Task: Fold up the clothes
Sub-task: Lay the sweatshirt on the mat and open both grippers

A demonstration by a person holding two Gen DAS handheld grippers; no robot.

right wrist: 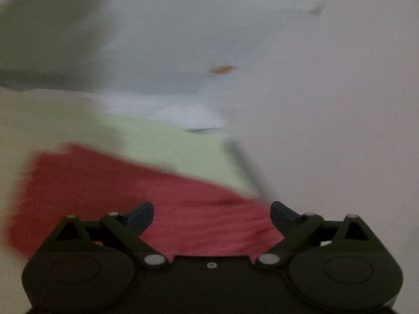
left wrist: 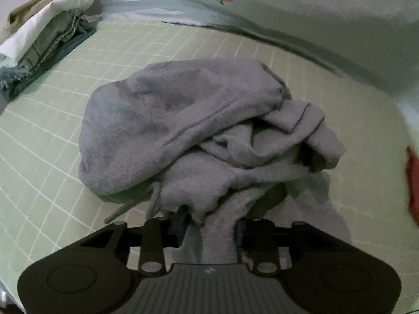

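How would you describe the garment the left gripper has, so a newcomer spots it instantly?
Start from the pale green gridded mat covering the work surface. In its middle lies a crumpled grey fleece garment, its near edge pinched in the left gripper. It is the only loose, unfolded heap: the folded stack sits at the mat's far left corner, and the red cloth is at the right edge.

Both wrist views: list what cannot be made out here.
- Right wrist view: motion blur smears everything; the red cloth shows no folds or edges.
- Left wrist view: the grey garment is bunched, so its type and its underside are hidden.
- Left wrist view: the left tool grips a strip of grey fabric; the pads are covered by it.
- Left wrist view: the folded stack is cut off by the left edge.
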